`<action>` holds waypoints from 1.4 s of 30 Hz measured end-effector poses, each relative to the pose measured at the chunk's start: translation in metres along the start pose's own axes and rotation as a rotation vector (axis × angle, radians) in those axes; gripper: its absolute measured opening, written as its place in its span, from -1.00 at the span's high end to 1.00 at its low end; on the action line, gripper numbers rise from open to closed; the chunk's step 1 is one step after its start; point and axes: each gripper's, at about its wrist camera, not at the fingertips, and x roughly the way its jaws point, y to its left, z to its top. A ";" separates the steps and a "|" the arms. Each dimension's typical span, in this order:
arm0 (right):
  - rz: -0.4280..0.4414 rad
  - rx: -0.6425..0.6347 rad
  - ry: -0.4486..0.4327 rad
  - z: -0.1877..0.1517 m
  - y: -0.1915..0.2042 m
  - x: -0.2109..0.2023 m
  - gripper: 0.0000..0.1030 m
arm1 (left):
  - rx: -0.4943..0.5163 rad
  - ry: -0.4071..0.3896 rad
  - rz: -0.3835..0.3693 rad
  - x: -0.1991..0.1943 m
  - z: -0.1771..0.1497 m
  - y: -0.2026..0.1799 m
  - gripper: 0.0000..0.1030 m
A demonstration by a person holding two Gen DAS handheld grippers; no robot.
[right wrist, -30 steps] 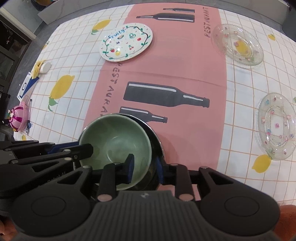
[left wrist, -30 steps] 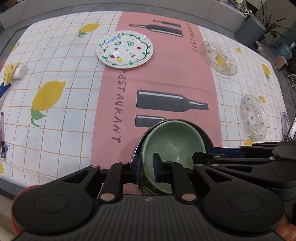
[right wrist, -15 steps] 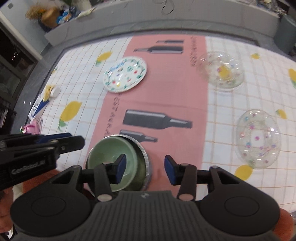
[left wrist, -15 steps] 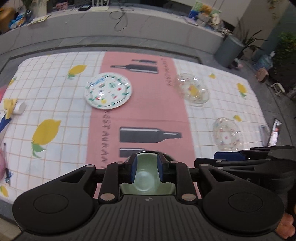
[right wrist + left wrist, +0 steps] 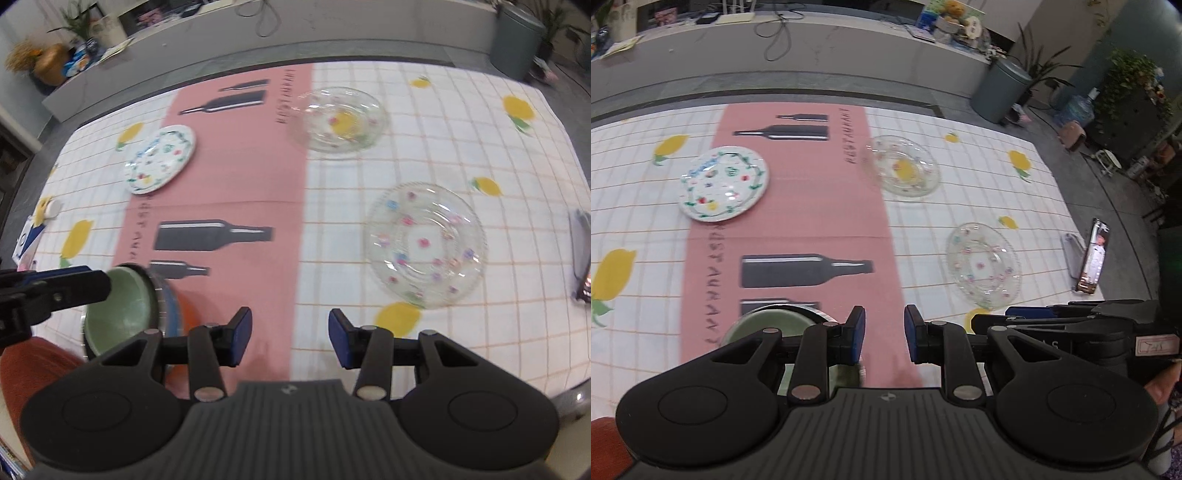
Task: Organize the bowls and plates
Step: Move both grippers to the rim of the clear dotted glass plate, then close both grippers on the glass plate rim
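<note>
Green bowl (image 5: pixel 122 314) nested in stack, left gripper (image 5: pixel 881 334) & right gripper (image 5: pixel 290 341) – both jaws apart, empty

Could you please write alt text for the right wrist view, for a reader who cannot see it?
The right tongs hang open and empty over a lemon-print tablecloth. At lower left a green bowl sits nested in a stack of bowls, with the left tongs beside it. Two clear glass plates and a white fruit-patterned plate lie farther off.
</note>
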 end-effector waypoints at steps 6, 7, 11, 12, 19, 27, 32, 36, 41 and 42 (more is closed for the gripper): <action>-0.006 0.084 -0.008 0.005 -0.045 0.000 0.11 | 0.013 0.000 -0.040 0.020 0.009 -0.021 0.48; -0.009 0.096 -0.009 0.006 -0.052 0.000 0.11 | 0.007 0.000 -0.049 0.024 0.011 -0.024 0.48; -0.026 0.143 -0.026 0.011 -0.080 0.000 0.11 | -0.010 -0.002 -0.088 0.041 0.013 -0.037 0.48; -0.033 0.160 -0.029 0.011 -0.088 0.001 0.12 | -0.020 -0.011 -0.092 0.045 0.013 -0.041 0.48; -0.034 0.329 -0.030 0.018 -0.146 0.025 0.24 | -0.094 -0.053 -0.115 0.092 0.011 -0.064 0.48; -0.012 0.461 -0.015 0.030 -0.190 0.057 0.51 | -0.264 -0.052 -0.119 0.158 0.009 -0.058 0.48; -0.082 0.411 -0.032 0.042 -0.195 0.076 0.51 | -0.339 -0.028 -0.113 0.188 0.008 -0.054 0.48; -0.048 0.434 -0.013 0.044 -0.214 0.090 0.59 | -0.310 -0.034 -0.077 0.198 0.012 -0.054 0.48; 0.014 0.462 -0.018 0.044 -0.227 0.098 0.66 | -0.289 -0.041 -0.077 0.206 0.016 -0.056 0.50; 0.024 0.466 -0.020 0.044 -0.228 0.098 0.67 | -0.284 -0.040 -0.073 0.207 0.017 -0.057 0.55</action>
